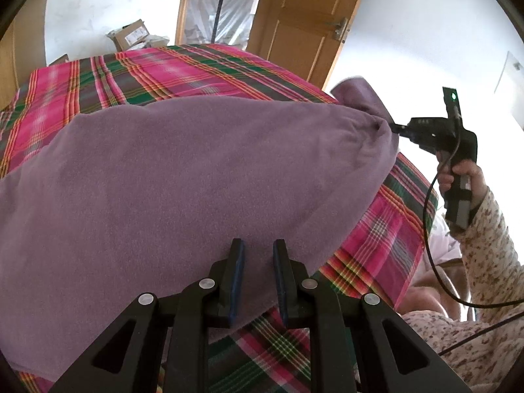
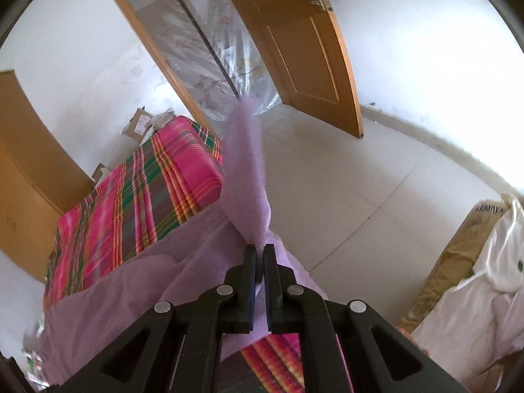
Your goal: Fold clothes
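Purple garment (image 1: 183,177) lay spread over the plaid-covered bed (image 1: 137,72), ahead of and under the left hand-held gripper (image 1: 258,252). Left jaws stood apart, their tips over the near hem, gripping nothing. Right hand-held gripper (image 2: 260,255) was clamped on a bunched corner of the cloth, lifted clear of the bed; a tail of fabric stood up beyond its tips. Judgement: early stage. No crease or stacked layer was visible; one corner raised, first fold not laid. All folds remain.
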The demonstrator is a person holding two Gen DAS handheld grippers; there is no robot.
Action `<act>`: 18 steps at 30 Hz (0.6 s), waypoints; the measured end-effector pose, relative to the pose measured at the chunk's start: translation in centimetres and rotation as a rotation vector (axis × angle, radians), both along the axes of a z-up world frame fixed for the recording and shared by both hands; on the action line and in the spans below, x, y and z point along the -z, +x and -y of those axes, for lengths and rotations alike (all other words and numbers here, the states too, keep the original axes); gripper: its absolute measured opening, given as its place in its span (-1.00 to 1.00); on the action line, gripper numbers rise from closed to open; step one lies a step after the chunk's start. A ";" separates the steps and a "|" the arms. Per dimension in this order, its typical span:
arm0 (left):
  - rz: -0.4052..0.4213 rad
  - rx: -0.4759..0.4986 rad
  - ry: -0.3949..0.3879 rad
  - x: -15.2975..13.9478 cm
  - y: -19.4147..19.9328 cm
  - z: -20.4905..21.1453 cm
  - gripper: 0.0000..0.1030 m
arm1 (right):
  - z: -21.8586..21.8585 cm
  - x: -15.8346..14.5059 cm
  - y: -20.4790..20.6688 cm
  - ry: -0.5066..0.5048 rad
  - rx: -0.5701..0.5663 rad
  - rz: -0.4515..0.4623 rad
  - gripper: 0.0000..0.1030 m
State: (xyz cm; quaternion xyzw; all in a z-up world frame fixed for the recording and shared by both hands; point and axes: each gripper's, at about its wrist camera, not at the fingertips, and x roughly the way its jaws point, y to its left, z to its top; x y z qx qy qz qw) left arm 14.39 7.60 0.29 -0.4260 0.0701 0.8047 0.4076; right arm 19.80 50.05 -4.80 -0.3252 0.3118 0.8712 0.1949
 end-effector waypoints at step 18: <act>0.007 -0.004 0.007 0.0 -0.1 -0.1 -0.64 | -1.5 0.1 2.9 -0.088 0.109 -0.004 -0.87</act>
